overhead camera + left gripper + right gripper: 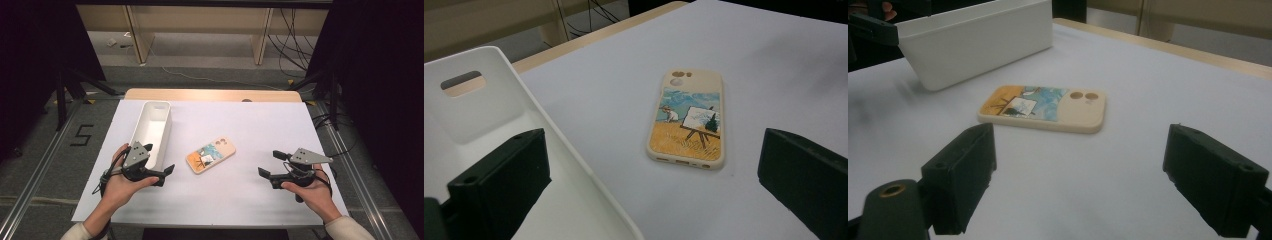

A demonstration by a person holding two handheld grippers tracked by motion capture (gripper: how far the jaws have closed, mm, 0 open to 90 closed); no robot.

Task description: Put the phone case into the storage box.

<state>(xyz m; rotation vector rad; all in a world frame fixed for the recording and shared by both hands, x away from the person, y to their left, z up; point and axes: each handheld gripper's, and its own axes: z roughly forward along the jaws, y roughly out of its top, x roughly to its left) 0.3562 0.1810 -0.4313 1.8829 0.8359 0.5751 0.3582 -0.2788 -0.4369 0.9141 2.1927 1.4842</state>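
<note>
We find the cream-coloured phone case with a painted field-and-easel picture lying flat, picture side up, near the middle of the white sheet-covered table. It sits at an angle, its camera-cutout end pointing far and right, its other end near and left.

The left gripper is held at the near left, its jaws spread wide and grasping nothing. The case lies to the right of this gripper and slightly farther away, apart from it. In the left gripper view the case appears between the two jaws and beyond their tips, with bare table in between.

The right gripper is held at the near right, jaws likewise spread and empty. The case lies to its left, well apart. In the right gripper view the case rests ahead of the open jaws, untouched.

A long white plastic bin with a handle slot stands just left of the case, close to but not touching it. The left gripper hovers at its near end.
</note>
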